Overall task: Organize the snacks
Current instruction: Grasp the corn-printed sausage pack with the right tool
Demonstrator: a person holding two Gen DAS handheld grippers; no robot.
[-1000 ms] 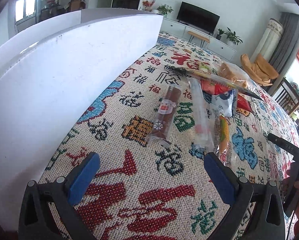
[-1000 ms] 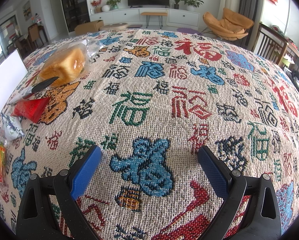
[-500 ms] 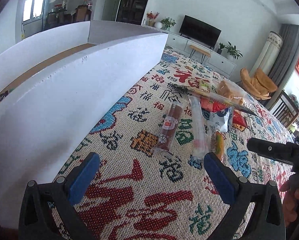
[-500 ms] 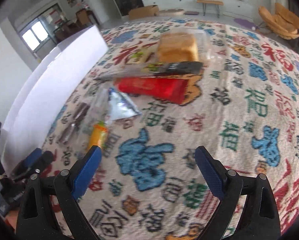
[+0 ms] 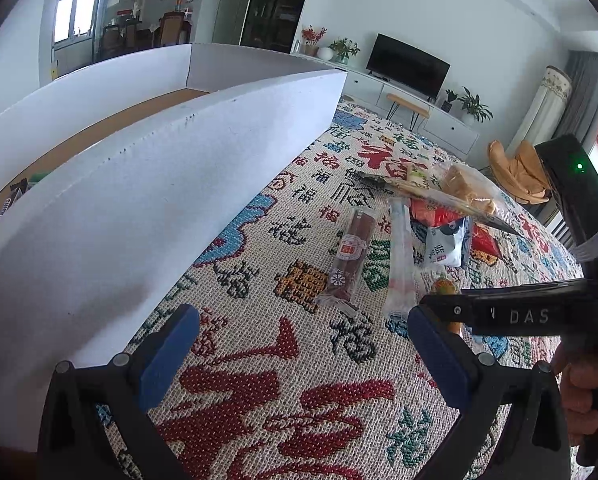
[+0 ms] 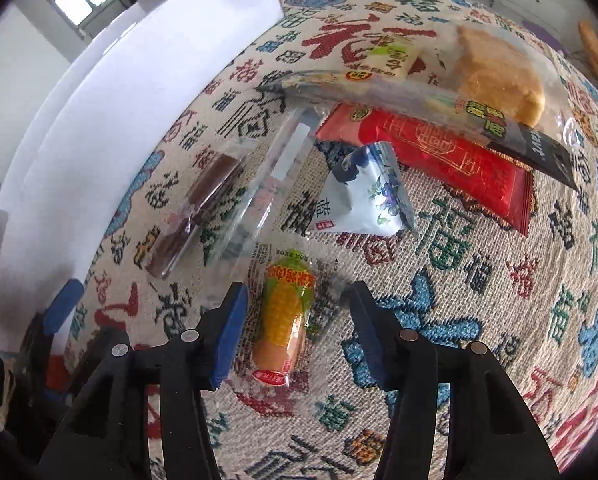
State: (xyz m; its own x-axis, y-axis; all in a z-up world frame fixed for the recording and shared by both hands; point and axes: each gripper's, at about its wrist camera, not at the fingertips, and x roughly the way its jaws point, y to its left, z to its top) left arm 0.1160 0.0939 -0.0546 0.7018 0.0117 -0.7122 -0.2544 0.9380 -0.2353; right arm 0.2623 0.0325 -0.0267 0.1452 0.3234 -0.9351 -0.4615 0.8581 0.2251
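Between the blue pads of the right claw [image 6: 297,332] lies a corn sausage [image 6: 285,318] in a clear wrapper, lengthwise along the fingers on the patterned cloth of the surface [image 6: 499,280]; the jaws have just been closing and stand half spread, with a gap showing on both sides of the sausage, so the pads do not press it. Just beyond it sit a white triangular packet with blue print [image 6: 365,196] and, to its left, a long clear packet [image 6: 267,184] and a brown snack bar [image 6: 197,210], side by side and pointing away. Farther on a red packet [image 6: 439,160] lies partly under a long dark-ended packet [image 6: 419,100], with wrapped bread [image 6: 499,76] behind them. The white box [image 6: 119,112] stands along the left of the snacks. The left claw [image 5: 299,356] hovers spread wide over bare cloth beside the box wall [image 5: 139,200], nothing between its pads; the right claw's black body crosses its view at the right, a hand [image 5: 583,392] gripping it.
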